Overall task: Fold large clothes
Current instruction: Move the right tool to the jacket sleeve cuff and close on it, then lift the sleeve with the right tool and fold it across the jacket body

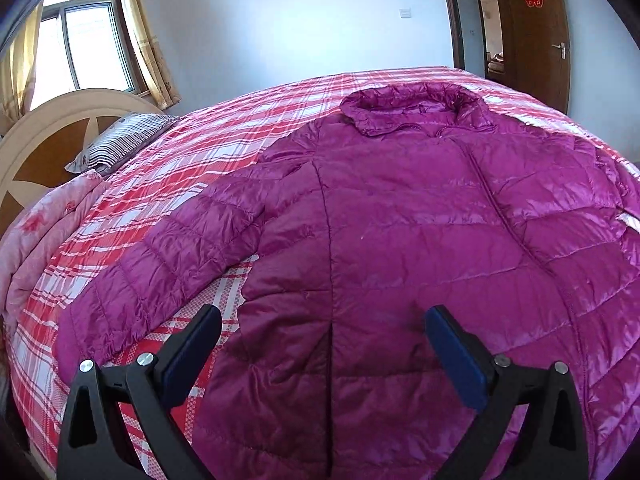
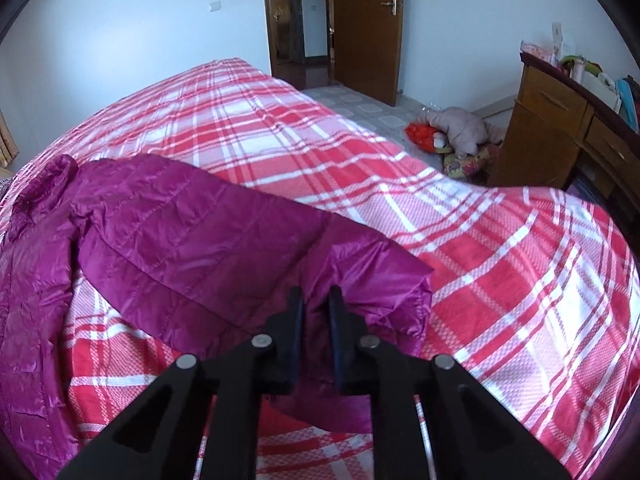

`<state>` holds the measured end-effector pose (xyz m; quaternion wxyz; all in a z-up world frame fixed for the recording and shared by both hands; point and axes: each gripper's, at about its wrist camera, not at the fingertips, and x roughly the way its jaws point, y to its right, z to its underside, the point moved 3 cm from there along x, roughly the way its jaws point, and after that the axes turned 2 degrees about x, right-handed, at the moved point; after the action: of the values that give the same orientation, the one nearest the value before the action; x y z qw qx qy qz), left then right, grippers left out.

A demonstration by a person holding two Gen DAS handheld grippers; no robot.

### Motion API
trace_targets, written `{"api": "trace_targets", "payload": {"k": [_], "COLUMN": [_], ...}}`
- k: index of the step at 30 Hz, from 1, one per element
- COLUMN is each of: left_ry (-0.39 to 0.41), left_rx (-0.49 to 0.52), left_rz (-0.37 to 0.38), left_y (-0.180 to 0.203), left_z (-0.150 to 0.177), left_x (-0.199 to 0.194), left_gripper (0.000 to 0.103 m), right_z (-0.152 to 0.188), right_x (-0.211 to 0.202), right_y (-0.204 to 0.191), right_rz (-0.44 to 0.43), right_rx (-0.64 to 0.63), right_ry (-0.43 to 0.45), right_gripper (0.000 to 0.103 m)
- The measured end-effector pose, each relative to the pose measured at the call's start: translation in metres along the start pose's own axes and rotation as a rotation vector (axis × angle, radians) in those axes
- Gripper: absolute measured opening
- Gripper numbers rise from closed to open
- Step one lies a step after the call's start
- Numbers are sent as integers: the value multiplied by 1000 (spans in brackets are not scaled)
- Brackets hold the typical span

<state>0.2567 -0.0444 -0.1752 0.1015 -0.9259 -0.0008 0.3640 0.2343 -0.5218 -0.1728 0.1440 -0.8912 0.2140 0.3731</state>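
One plaid bedspread point(image 2: 460, 220) under jacket point(image 1: 400, 220)

1. The purple jacket point(image 1: 400, 240) runs off the right and lower edges of the left wrist frame; its right sleeve lies outside that view.
2. In the right wrist view, the right gripper point(image 2: 316, 312) hides the pinched sleeve cuff point(image 2: 380, 280) between its fingers.
3. Items on the wooden desk point(image 2: 560, 120), upper right, are too small to identify.

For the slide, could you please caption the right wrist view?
Right claw shut on the cuff of the shiny magenta quilted down jacket's sleeve, over the red-and-white plaid bedspread.
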Motion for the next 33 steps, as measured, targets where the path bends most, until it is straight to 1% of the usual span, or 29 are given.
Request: {"api": "trace_targets", "payload": {"k": [3, 8, 11, 13, 16, 18, 24, 30, 33], "left_ry": [13, 24, 31, 33, 31, 30, 21, 14, 10], "left_rx": [-4, -16, -21, -21, -24, -25, -34, -46, -52], "left_rz": [15, 36, 44, 49, 54, 57, 66, 59, 48], "left_y": [-2, -5, -7, -8, -9, -11, -16, -25, -31], "left_z": [-2, -4, -4, -4, -2, -2, 3, 5, 5], "left_x": [-6, -14, -18, -20, -21, -20, -18, -15, -13], "left_gripper": [102, 102, 102, 102, 102, 102, 102, 102, 102], "right_z": [-20, -59, -78, -86, -91, -89, -72, -46, -33], "right_x": [-17, -58, -85, -102, -119, -128, -135, -130, -121], "right_y": [-9, -41, -71, -98, -137, -163, -231, -288, -317], "right_rz": [14, 41, 37, 20, -11, -34, -90, -146, -184], "right_rx": [-34, -136, -207, -265, -341, -396, -556, -687, -743], "right_ry": [62, 194, 278, 327, 380, 406, 452, 447, 427], "right_gripper": [12, 12, 12, 12, 12, 12, 11, 11, 11]}}
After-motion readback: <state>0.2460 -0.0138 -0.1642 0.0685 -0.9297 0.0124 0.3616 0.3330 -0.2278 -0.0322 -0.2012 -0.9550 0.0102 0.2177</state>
